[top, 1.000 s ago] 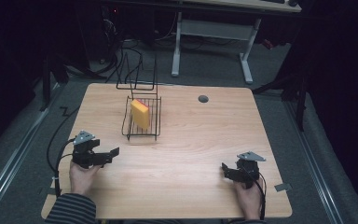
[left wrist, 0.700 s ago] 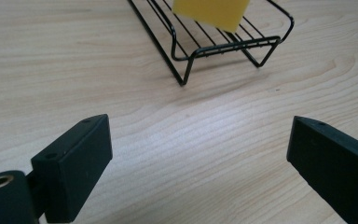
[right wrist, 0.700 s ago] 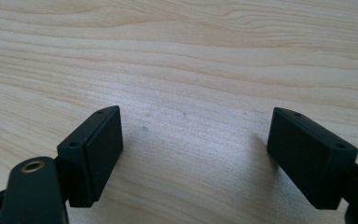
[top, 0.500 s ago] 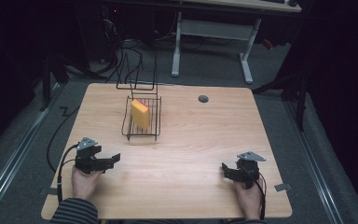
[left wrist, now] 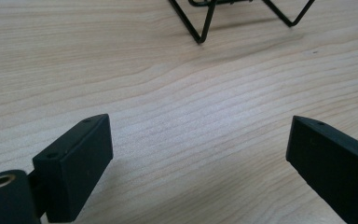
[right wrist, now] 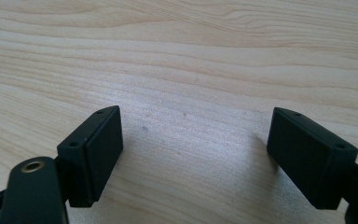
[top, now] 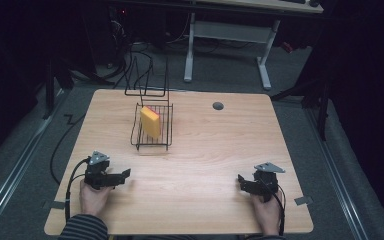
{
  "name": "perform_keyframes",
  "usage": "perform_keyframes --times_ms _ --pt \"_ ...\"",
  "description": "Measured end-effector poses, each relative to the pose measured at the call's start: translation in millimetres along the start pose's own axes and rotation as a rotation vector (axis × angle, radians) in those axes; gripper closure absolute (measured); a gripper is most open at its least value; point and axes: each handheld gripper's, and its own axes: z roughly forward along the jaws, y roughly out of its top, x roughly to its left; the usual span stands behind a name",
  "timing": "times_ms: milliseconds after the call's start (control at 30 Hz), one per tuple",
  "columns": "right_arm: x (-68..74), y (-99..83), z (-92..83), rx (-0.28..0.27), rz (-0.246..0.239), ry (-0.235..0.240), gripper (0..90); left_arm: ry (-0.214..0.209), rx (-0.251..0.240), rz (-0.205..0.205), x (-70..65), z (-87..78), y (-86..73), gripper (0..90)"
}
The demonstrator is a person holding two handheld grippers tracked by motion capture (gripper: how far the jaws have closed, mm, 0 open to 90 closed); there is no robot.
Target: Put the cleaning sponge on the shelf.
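Yellow sponge upright in the wire rack at the table's far left-centre, long axis vertical. Left gripper nearer, rack ahead and slightly right of it, jaws spread, empty. Right gripper well apart, likewise released, empty.

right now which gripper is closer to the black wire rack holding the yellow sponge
Left. The left gripper sits just below-left of the black wire rack; the right gripper lies far to its lower right.
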Motion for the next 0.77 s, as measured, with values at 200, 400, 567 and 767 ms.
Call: perform_keyframes --times_ms 200,400,567,767 --pt "0.0 0.0 0.0 0.0 0.0 0.0 18.5 0.008 0.014 0.0 -0.9 5.6 -3.4 8.0" --pt "0.1 0.0 0.0 0.0 0.001 0.0 18.5 0.071 0.032 0.07 -8.1 8.8 -5.2 9.3" --pt "-0.1 0.0 0.0 0.0 -0.001 0.0 18.5 0.088 0.041 0.112 -14.3 10.1 -5.4 13.0" --pt "-0.2 0.0 0.1 0.0 -0.001 0.0 18.5 0.089 0.041 0.11 -14.4 10.1 -5.4 13.0"
